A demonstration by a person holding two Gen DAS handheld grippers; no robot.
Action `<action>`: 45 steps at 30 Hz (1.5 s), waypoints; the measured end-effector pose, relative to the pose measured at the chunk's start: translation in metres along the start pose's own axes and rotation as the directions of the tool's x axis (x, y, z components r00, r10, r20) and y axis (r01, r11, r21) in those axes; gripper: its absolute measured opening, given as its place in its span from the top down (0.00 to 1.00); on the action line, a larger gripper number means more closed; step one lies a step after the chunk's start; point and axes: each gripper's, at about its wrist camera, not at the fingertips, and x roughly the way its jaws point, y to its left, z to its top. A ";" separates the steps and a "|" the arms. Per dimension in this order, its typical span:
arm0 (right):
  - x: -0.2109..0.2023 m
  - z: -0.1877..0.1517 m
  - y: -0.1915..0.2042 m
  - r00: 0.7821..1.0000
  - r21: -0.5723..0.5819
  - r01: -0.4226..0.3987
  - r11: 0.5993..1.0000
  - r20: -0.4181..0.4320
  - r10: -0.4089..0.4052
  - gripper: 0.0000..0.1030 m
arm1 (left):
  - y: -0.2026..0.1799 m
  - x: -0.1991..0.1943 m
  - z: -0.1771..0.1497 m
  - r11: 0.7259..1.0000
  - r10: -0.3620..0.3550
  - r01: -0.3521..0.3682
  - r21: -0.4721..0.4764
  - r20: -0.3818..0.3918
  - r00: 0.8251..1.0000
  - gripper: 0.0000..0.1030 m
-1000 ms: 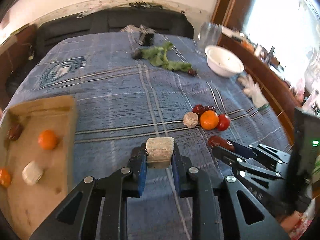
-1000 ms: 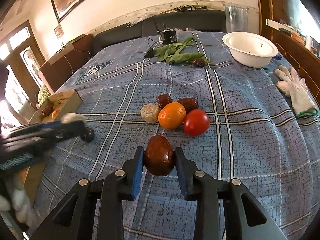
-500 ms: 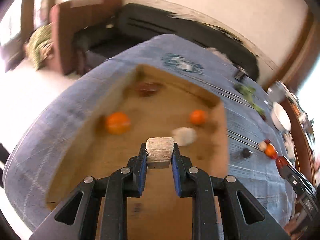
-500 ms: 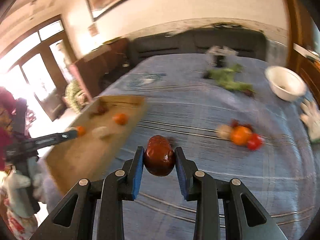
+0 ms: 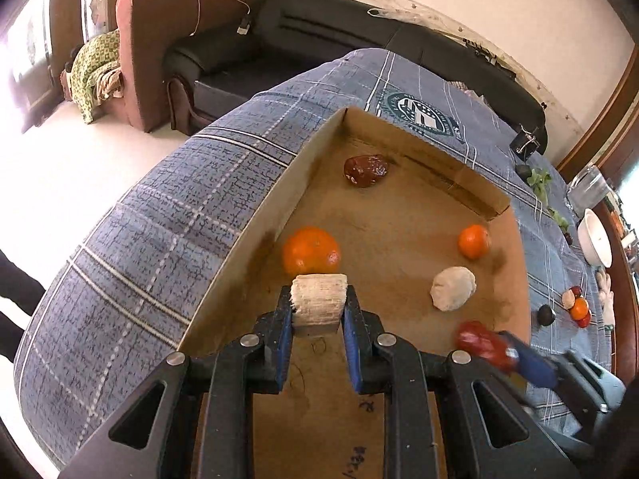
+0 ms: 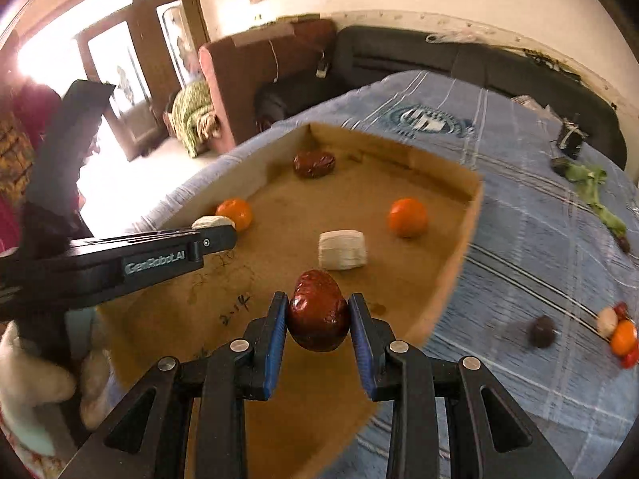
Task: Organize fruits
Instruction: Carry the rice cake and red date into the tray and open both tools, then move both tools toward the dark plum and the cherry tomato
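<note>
Loose fruit cluster [image 6: 619, 335] smeared by blur, cut by frame edge; kinds not resolved. Dark round item [image 6: 542, 331] blurred, unidentified.

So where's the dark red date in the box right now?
In the left wrist view the dark red date lies alone near the far corner of the cardboard box, beyond the big orange.

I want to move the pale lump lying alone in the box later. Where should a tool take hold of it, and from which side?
The pale lump is squat, rounded and lies flat on the cardboard box floor, with bare floor all around. Probably best to come straight down and pinch across its shorter width, at the middle. The small orange beyond it stands apart, so fingers should fit on either side.
</note>
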 end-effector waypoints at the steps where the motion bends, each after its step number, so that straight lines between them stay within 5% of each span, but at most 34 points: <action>1: 0.006 0.001 0.001 1.000 0.000 0.000 1.000 -0.008 0.000 0.66 | 0.002 0.000 0.000 1.000 -0.005 0.005 -0.005 0.005 1.000 0.79; 7: 0.022 0.004 0.008 0.999 -0.005 -0.024 1.000 -0.025 0.023 0.66 | 0.013 -0.009 -0.002 0.998 -0.046 0.048 -0.032 0.037 0.998 0.75; 9: 0.023 0.004 0.012 0.999 -0.010 -0.021 1.000 -0.026 0.020 0.66 | 0.014 -0.020 -0.003 0.999 -0.013 0.016 -0.030 0.075 0.997 0.60; 11: 0.023 0.004 0.014 1.000 -0.005 -0.023 1.000 -0.020 0.023 0.65 | 0.015 -0.030 -0.004 0.999 -0.006 0.009 -0.031 0.108 0.994 0.56; 16: 0.002 0.004 0.012 0.999 0.025 -0.024 0.999 0.034 0.024 0.43 | 0.008 -0.060 -0.009 0.999 0.047 -0.046 -0.007 0.181 0.982 0.34; 20: -0.027 -0.006 0.003 0.995 0.069 -0.011 0.998 0.095 0.005 0.40 | -0.010 -0.079 -0.019 0.991 0.112 -0.125 0.041 0.233 0.966 0.23; 31: -0.084 -0.041 -0.041 0.982 0.201 0.023 0.979 0.180 -0.060 0.31 | -0.067 -0.107 -0.045 0.976 0.058 -0.113 0.188 0.276 0.959 0.23; 45: -0.122 -0.082 -0.098 0.971 0.319 0.032 0.947 0.216 -0.106 0.27 | -0.125 -0.102 -0.065 0.947 0.013 -0.086 0.309 0.232 0.973 0.23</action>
